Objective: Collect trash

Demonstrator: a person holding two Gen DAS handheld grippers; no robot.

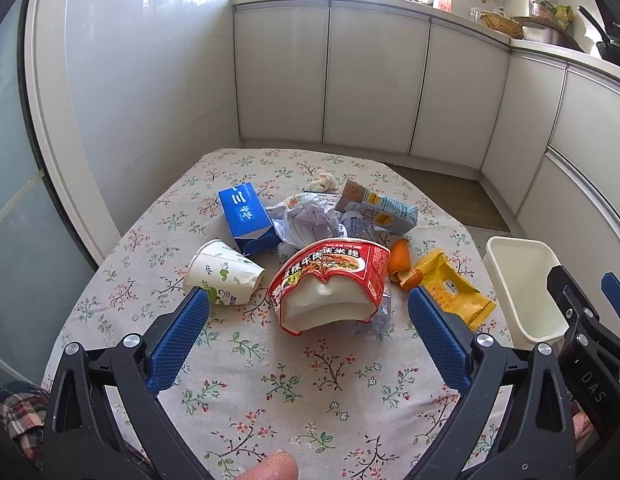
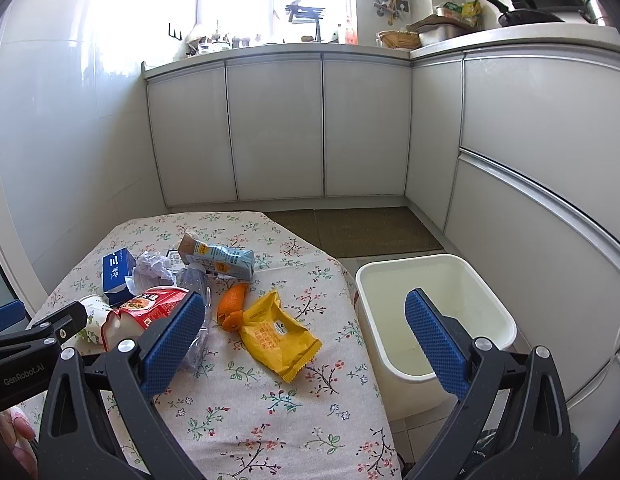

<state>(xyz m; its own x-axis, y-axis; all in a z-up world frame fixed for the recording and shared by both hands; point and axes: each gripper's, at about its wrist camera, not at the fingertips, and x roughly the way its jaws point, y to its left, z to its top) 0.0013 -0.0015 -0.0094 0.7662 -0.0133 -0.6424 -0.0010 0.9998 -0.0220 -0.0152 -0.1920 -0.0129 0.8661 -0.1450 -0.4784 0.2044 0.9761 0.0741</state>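
Trash lies in a heap on the floral table (image 1: pixel 270 392): a crushed red noodle bowl (image 1: pixel 330 284), a white paper cup (image 1: pixel 224 274) on its side, a blue carton (image 1: pixel 248 218), crumpled paper (image 1: pixel 306 220), a light-blue drink carton (image 1: pixel 380 206), orange peel (image 1: pixel 404 268) and a yellow wrapper (image 1: pixel 454 288). My left gripper (image 1: pixel 308 304) is open, hovering just short of the noodle bowl. My right gripper (image 2: pixel 304 312) is open too, between the yellow wrapper (image 2: pixel 276 332) and the white bin (image 2: pixel 434 312), holding nothing.
The white bin (image 1: pixel 522 280) stands on the floor off the table's right edge. White cabinets (image 2: pixel 278 128) run along the back and right under a cluttered counter. A brown mat (image 2: pixel 358 230) lies on the floor. A fingertip (image 1: pixel 270 470) shows at the bottom.
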